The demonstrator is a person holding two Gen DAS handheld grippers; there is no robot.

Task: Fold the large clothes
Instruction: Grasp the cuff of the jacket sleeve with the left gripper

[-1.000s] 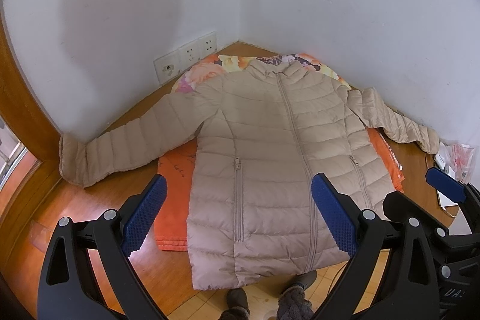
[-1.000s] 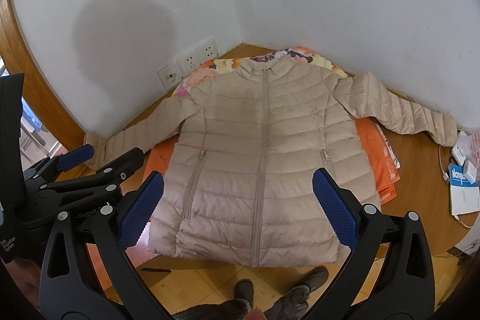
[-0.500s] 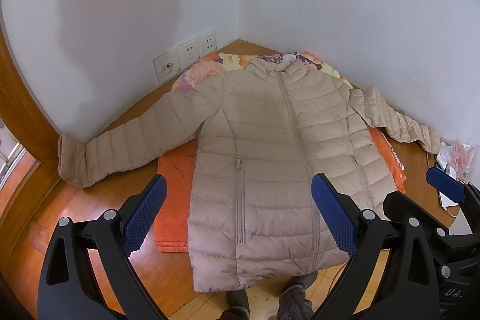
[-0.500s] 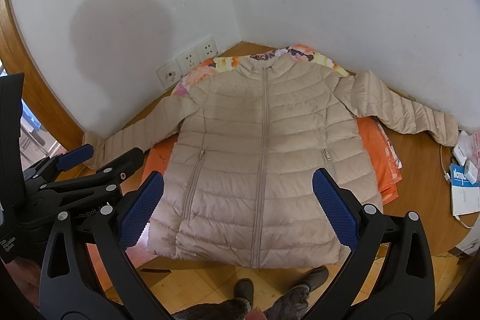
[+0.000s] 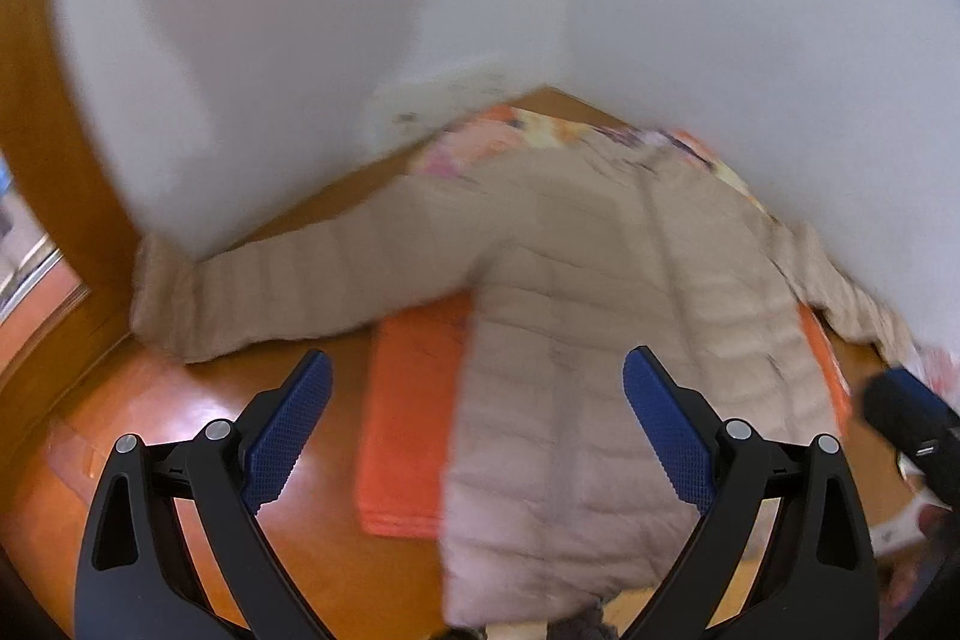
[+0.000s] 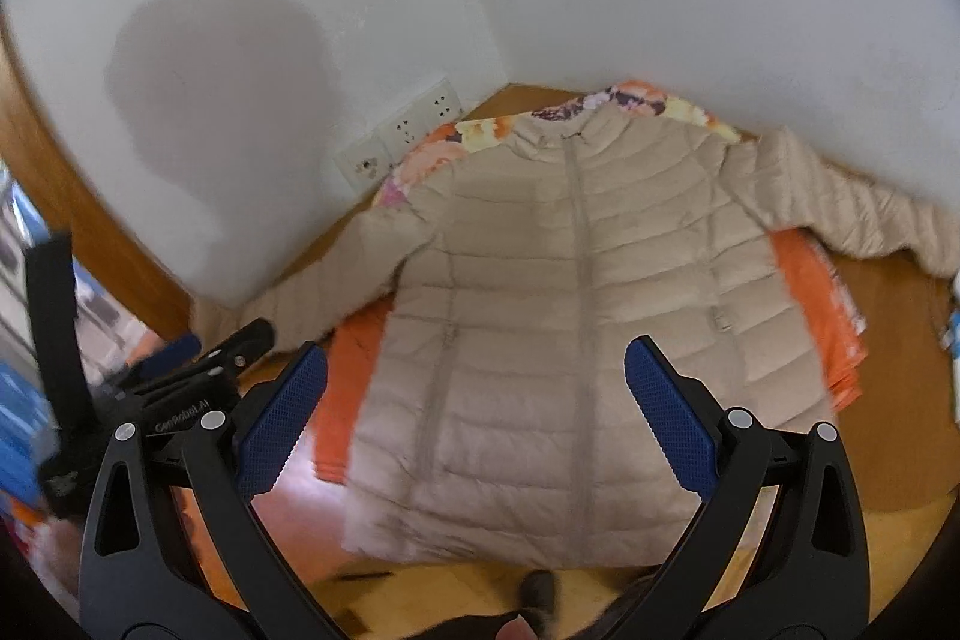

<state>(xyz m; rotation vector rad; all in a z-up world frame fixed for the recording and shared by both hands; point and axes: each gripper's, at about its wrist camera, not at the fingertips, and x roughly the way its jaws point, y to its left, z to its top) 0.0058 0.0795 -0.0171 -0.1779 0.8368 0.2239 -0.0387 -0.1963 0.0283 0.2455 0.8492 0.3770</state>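
Note:
A beige quilted puffer jacket [image 5: 606, 316] lies flat and zipped on the wooden surface, front up, sleeves spread to both sides; it also shows in the right wrist view [image 6: 570, 316]. My left gripper [image 5: 477, 400] is open and empty, held above the jacket's left side, near its left sleeve [image 5: 288, 292]. My right gripper [image 6: 477, 400] is open and empty above the jacket's hem. The left gripper also shows at the left of the right wrist view [image 6: 180, 364]. Both views are motion-blurred.
An orange cloth [image 5: 408, 418] and a flowered cloth [image 6: 468, 133] lie under the jacket. White walls meet in a corner behind it, with wall sockets [image 6: 402, 139]. Papers lie at the right edge [image 6: 954, 334]. The person's shoes show at the bottom [image 6: 534, 595].
Both grippers have swung left and moved in closer to the jacket; the left view now centres on the left sleeve. The jacket has not moved. Both grippers stay open.

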